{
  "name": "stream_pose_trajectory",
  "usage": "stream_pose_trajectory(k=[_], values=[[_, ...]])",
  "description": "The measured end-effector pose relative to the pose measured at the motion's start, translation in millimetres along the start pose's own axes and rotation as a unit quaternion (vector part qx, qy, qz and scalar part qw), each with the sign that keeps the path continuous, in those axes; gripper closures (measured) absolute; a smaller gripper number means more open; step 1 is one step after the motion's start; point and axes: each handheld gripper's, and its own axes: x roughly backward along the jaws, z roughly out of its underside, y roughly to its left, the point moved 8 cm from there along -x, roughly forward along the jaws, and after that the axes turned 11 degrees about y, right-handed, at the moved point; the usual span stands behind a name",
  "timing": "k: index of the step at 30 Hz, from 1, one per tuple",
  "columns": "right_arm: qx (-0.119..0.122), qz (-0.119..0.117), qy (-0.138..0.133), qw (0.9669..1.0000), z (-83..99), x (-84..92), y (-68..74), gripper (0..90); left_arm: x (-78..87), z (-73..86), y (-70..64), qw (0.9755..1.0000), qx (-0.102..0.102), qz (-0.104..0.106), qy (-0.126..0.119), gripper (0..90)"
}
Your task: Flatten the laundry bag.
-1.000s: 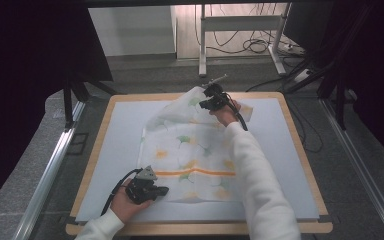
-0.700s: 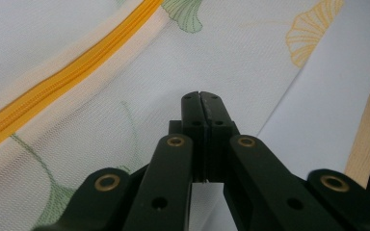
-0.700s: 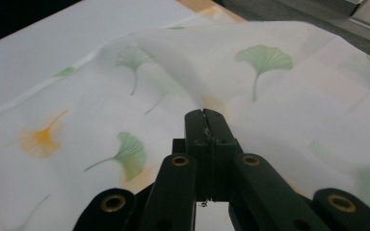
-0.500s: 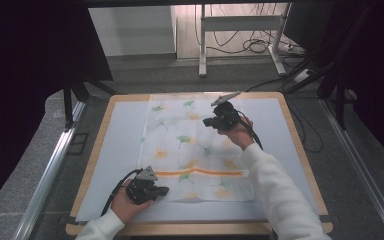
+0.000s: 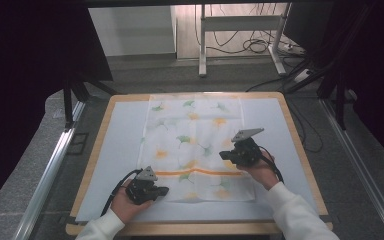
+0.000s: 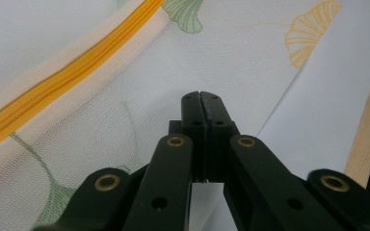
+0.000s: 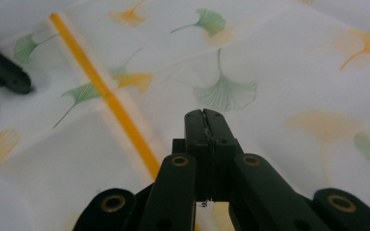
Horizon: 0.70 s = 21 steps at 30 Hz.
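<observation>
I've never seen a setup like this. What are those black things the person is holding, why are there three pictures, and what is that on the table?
A person holds a hand-operated gripper in each hand, the left gripper and the right gripper. One camera looks down from above; the other two ride on the grippers and look along their black jaws. On the white table lies a cloth spread flat, printed with green and orange leaves and an orange stripe. Both grippers are shut, and neither is seen holding anything. The left gripper sits at the cloth's near left corner; the right is above the cloth's right side.

Bright table, dark surround, slight blur

Cloth [image 5: 195, 145] lies flat on the table [image 5: 115, 150].
</observation>
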Motion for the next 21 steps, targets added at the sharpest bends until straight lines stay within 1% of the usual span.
stream_pose_trajectory(k=[2, 5, 7, 9, 10, 11, 12, 13, 14, 15, 16, 17, 18, 19, 20, 21], values=[[-0.001, -0.007, -0.001, 1.0000, 10.6, -0.8, 6.1, 87.8, 0.3, 0.2, -0.1, 1.0000, -0.003, -0.001, 0.001, 89.7], [-0.005, -0.009, 0.003, 0.9999, 22.2, -2.3, 9.7, 79.1, 0.5, -0.3, -0.6, 1.0000, -0.002, 0.005, -0.002, 88.2], [-0.010, -0.005, 0.005, 0.9999, 26.5, -1.1, 9.8, 72.1, 1.3, -1.1, -3.8, 0.9999, -0.016, 0.002, -0.001, 84.2], [-0.019, 0.000, -0.001, 0.9998, 28.8, 1.8, 8.7, 63.4, 3.5, -5.4, -12.6, 0.9994, -0.031, 0.002, -0.012, 81.1], [-0.026, 0.002, -0.002, 0.9997, 30.1, 3.1, 8.7, 61.2, 4.3, -8.5, -17.7, 0.9990, -0.041, -0.003, -0.017, 78.6], [-0.028, 0.002, -0.003, 0.9996, 31.7, 4.2, 8.3, 59.6, 4.8, -11.7, -22.3, 0.9981, -0.056, -0.014, -0.019, 75.2], [-0.030, 0.003, -0.003, 0.9995, 33.4, 5.2, 8.2, 58.3, 3.8, -15.9, -27.8, 0.9973, -0.065, -0.023, -0.026, 70.8], [-0.032, 0.003, -0.003, 0.9995, 35.3, 6.2, 8.0, 57.5, 2.4, -19.4, -33.2, 0.9963, -0.075, -0.029, -0.028, 64.1], [-0.035, 0.003, -0.002, 0.9994, 37.2, 7.2, 8.0, 56.5, 0.5, -21.8, -38.6, 0.9951, -0.091, -0.033, -0.023, 56.0], [-0.040, 0.002, -0.003, 0.9992, 38.8, 8.4, 8.1, 55.9, -2.3, -24.7, -43.5, 0.9936, -0.099, -0.049, -0.024, 48.4], [-0.041, 0.002, -0.004, 0.9991, 40.6, 9.5, 7.5, 55.8, -5.2, -26.3, -46.9, 0.9909, -0.111, -0.073, -0.018, 38.7], [-0.044, 0.001, -0.005, 0.9990, 42.0, 10.7, 7.3, 55.7, -7.7, -27.2, -49.5, 0.9882, -0.124, -0.089, -0.011, 32.8], [-0.046, 0.001, -0.006, 0.9989, 43.4, 11.9, 7.1, 55.7, -9.9, -28.4, -51.5, 0.9869, -0.129, -0.096, -0.008, 32.8], [-0.047, 0.001, -0.006, 0.9989, 44.9, 12.9, 6.7, 55.7, -12.1, -29.7, -51.6, 0.9865, -0.128, -0.103, -0.005, 32.0], [-0.048, 0.000, -0.006, 0.9988, 46.2, 13.7, 6.3, 55.6, -14.6, -31.1, -50.6, 0.9865, -0.122, -0.109, -0.002, 32.3], [-0.051, -0.001, -0.007, 0.9987, 47.1, 14.2, 6.1, 55.6, -16.9, -32.0, -49.4, 0.9865, -0.123, -0.108, 0.003, 32.8]])
